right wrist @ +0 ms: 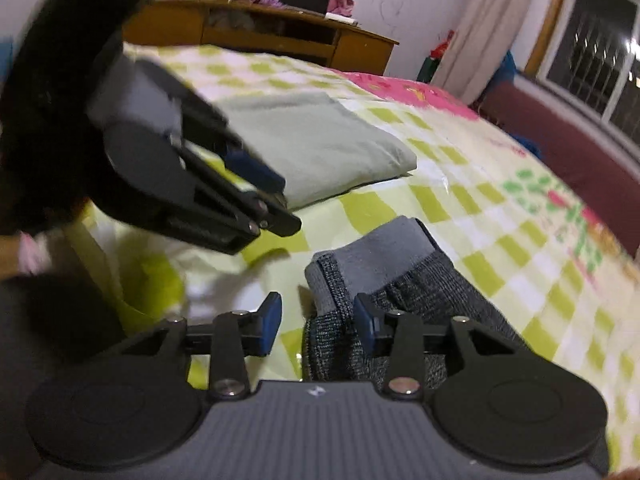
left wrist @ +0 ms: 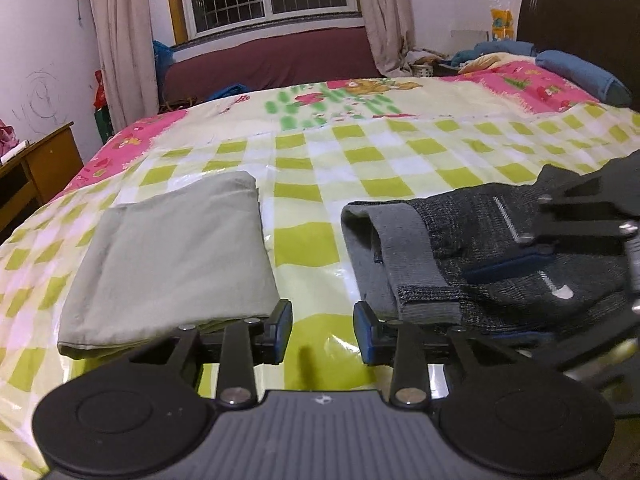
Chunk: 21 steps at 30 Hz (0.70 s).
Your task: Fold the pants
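Observation:
Dark grey knit pants (left wrist: pixel 492 256) with a lighter grey waistband lie folded on the bed; they also show in the right wrist view (right wrist: pixel 384 280). My left gripper (left wrist: pixel 323 330) is open and empty, over the sheet between the two garments. My right gripper (right wrist: pixel 316 320) is open, low over the near edge of the dark pants, holding nothing. The right gripper also shows in the left wrist view (left wrist: pixel 580 232), over the pants. The left gripper shows in the right wrist view (right wrist: pixel 276 204) at upper left.
A folded pale green garment (left wrist: pixel 172 256) lies left of the pants, also in the right wrist view (right wrist: pixel 316 140). A green-checked plastic sheet (left wrist: pixel 360 152) covers the bed. A wooden desk (right wrist: pixel 280 36) stands beside the bed, and blue pillows (left wrist: pixel 580 76) lie near the headboard.

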Each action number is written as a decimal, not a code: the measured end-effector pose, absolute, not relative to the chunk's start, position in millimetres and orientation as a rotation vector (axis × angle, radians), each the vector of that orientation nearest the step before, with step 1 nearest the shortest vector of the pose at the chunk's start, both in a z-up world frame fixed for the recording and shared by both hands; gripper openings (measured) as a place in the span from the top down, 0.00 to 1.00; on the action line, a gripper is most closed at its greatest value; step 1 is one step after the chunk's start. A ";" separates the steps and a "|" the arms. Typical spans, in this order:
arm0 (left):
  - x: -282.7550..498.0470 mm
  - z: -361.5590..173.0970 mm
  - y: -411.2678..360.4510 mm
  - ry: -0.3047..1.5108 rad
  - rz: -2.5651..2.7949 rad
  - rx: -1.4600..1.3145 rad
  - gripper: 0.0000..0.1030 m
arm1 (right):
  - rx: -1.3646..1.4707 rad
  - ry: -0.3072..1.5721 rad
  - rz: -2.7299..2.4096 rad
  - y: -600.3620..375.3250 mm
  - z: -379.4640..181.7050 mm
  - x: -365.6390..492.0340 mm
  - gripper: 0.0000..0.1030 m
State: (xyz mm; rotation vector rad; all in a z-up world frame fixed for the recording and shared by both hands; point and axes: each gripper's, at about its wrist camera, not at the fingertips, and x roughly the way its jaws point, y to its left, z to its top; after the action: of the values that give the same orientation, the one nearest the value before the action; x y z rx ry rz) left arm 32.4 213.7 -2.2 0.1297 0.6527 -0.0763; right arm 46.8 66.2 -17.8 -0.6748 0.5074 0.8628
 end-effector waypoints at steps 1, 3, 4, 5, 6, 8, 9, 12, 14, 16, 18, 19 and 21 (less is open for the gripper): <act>31.0 -1.5 214.6 0.649 -0.077 0.125 0.53 | -0.679 0.505 0.843 68.3 -19.9 49.5 0.60; 29.5 -1.2 215.9 0.648 -0.082 0.113 0.53 | -0.636 0.556 0.816 67.9 -21.5 64.8 0.66; 28.3 -0.6 216.8 0.649 -0.088 0.107 0.53 | -0.579 0.611 0.819 64.8 -20.3 76.5 0.71; 26.5 -0.2 217.0 0.650 -0.096 0.103 0.53 | -0.502 0.670 0.829 59.1 -17.4 87.2 0.74; 24.4 0.3 216.1 0.651 -0.113 0.102 0.53 | -0.428 0.715 0.829 53.4 -13.7 96.2 0.77; 21.4 1.1 211.9 0.650 -0.150 0.111 0.52 | -0.282 0.787 0.826 41.8 -3.8 111.9 0.82; 19.8 1.8 207.3 0.642 -0.171 0.128 0.52 | -0.192 0.824 0.822 34.2 2.2 120.0 0.84; 19.6 4.9 193.3 0.613 -0.202 0.186 0.48 | 0.012 0.885 0.818 12.4 15.9 137.8 0.86; 25.7 6.4 184.6 0.595 -0.215 0.209 0.47 | 0.134 0.916 0.817 -1.0 22.1 148.9 0.86; 37.5 7.3 174.4 0.581 -0.221 0.230 0.47 | 0.222 0.938 0.818 -9.8 23.8 156.8 0.86; 53.7 6.2 164.5 0.576 -0.228 0.239 0.47 | 0.285 0.951 0.816 -16.9 24.6 161.9 0.86; 60.9 5.6 160.6 0.572 -0.230 0.235 0.47 | 0.308 0.955 0.817 -16.9 24.4 159.7 0.86; 75.9 3.8 152.6 0.566 -0.236 0.229 0.47 | 0.333 0.956 0.815 -19.4 24.1 162.0 0.86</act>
State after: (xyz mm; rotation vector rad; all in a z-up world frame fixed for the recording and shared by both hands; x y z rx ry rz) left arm 75.9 152.6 3.8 0.2288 0.5661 -0.2363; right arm 162.0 -19.4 24.1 0.3327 0.9561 0.8154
